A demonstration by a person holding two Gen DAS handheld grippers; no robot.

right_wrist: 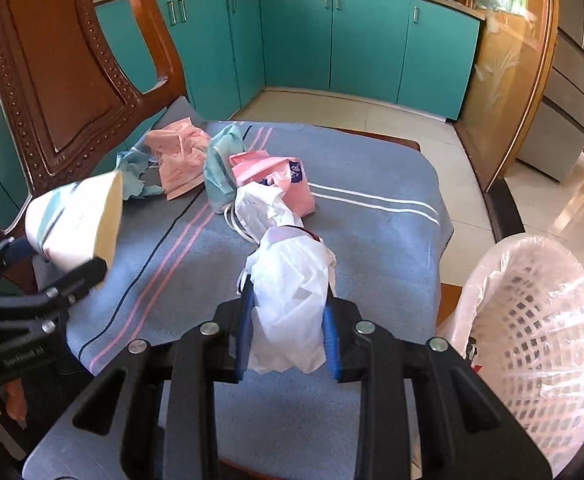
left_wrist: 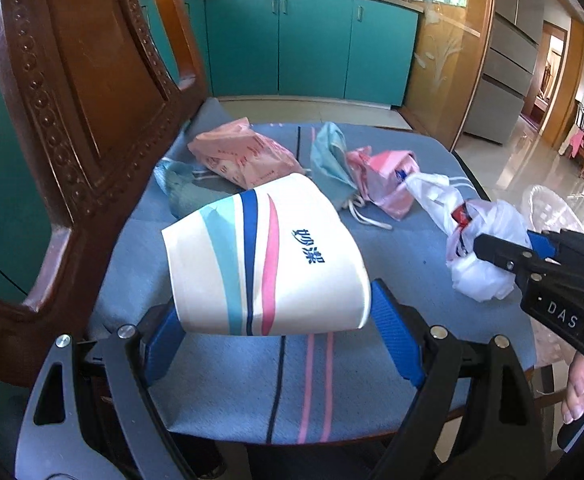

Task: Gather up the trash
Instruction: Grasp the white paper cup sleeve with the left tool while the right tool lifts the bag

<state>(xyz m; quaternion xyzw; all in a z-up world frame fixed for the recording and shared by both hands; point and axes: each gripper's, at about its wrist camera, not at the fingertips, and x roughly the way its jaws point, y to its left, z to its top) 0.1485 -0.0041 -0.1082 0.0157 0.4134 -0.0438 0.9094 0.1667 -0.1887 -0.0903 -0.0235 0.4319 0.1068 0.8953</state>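
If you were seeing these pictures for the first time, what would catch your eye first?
The left gripper clasps a striped white paper box above the blue chair cushion. The right gripper pinches a crumpled white plastic bag. Pink wrappers lie farther back, and a lined white basket waits at right.

A wooden chair seat point(right_wrist: 392, 240) under a blue striped cloth point(right_wrist: 372, 184) carries crumpled pink wrappers point(right_wrist: 179, 156) at the far left, a teal mask point(right_wrist: 219, 164) and a pink packet point(right_wrist: 267, 172) beside them.
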